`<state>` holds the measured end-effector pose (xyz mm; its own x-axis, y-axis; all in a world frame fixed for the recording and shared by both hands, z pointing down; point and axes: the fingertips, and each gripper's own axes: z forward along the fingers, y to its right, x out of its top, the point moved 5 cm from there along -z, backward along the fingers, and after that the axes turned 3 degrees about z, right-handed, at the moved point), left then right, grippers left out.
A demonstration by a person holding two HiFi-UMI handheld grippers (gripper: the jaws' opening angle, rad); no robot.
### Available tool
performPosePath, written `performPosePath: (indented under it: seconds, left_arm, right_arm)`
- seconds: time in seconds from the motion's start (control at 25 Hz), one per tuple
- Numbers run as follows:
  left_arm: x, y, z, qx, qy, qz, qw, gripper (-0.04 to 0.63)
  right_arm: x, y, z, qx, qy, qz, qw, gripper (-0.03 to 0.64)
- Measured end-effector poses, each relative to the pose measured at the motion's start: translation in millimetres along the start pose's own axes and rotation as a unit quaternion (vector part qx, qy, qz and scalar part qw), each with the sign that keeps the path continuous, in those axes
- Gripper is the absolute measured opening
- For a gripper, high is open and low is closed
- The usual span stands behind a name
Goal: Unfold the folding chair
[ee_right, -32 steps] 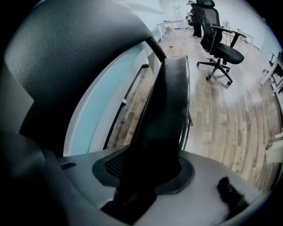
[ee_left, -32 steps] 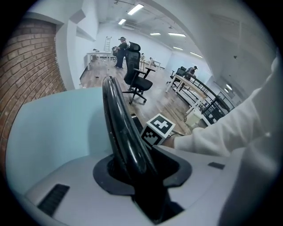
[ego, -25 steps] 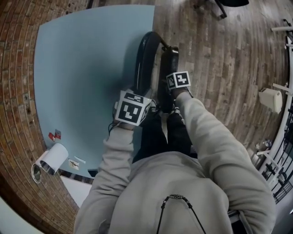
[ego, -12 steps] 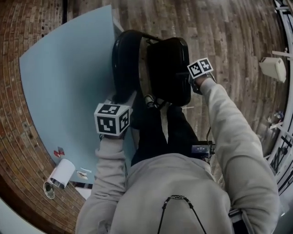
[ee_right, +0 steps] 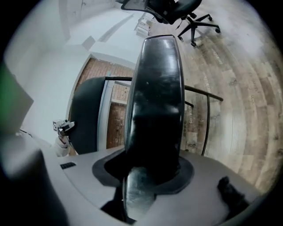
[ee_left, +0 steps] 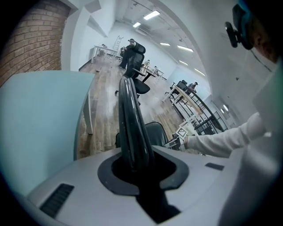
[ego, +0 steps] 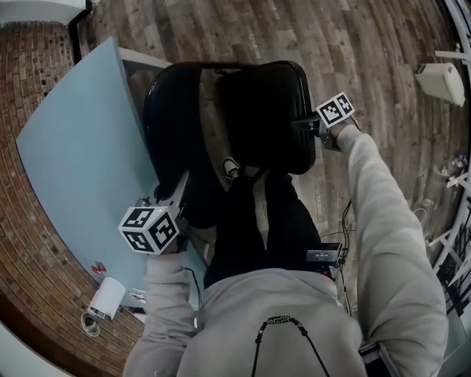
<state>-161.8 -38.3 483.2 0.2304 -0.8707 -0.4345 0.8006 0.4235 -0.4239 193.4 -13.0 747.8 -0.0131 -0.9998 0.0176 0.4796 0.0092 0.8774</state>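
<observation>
The black folding chair stands partly opened in front of the person's legs in the head view. Its backrest is on the left and its seat is swung out to the right. My left gripper grips the backrest's near edge. In the left gripper view the backrest runs edge-on into the closing jaws of my left gripper. My right gripper holds the seat's right edge. In the right gripper view the seat fills the jaws of my right gripper.
A light-blue table stands close on the left against a brick wall. A white roll lies at the table's near end. Wooden floor stretches to the right. Office chairs stand further off.
The seat has swung out to the right, away from the backrest, with my right gripper on it. My left gripper has moved down and left along the backrest.
</observation>
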Motion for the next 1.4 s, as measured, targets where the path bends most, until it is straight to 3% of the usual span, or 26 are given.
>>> performPosePath:
  seconds: [0.2, 0.4, 0.64, 0.84, 0.96, 1.12, 1.4]
  left_arm:
    - [-9, 3, 30, -0.016, 0.008, -0.002, 0.9998, 0.077]
    - [-18, -5, 54, -0.022, -0.013, -0.019, 0.9995, 0.072]
    - [-36, -12, 78, -0.038, -0.01, -0.029, 0.9988, 0.066]
    - [-44, -7, 107, -0.045, -0.025, -0.051, 0.9974, 0.064]
    - [-48, -13, 121, -0.048, -0.035, -0.071, 0.9957, 0.061]
    - [-45, 0, 131, -0.064, -0.036, -0.064, 0.9953, 0.06]
    - [-44, 29, 150, -0.059, -0.033, -0.069, 0.9953, 0.063]
  right_arm:
    - [-17, 66, -34, 0.061, 0.004, 0.006, 0.998, 0.16]
    - [-34, 125, -38, 0.157, 0.032, -0.005, 0.987, 0.158]
    - [-38, 178, -51, 0.215, 0.072, -0.025, 0.974, 0.158]
    - [-48, 226, -68, 0.242, 0.124, -0.025, 0.962, 0.163]
    - [-52, 252, -70, 0.27, 0.194, -0.012, 0.943, 0.163]
    - [-54, 269, -77, 0.295, 0.252, -0.003, 0.921, 0.161]
    - [-63, 301, -77, 0.279, 0.258, 0.017, 0.925, 0.175]
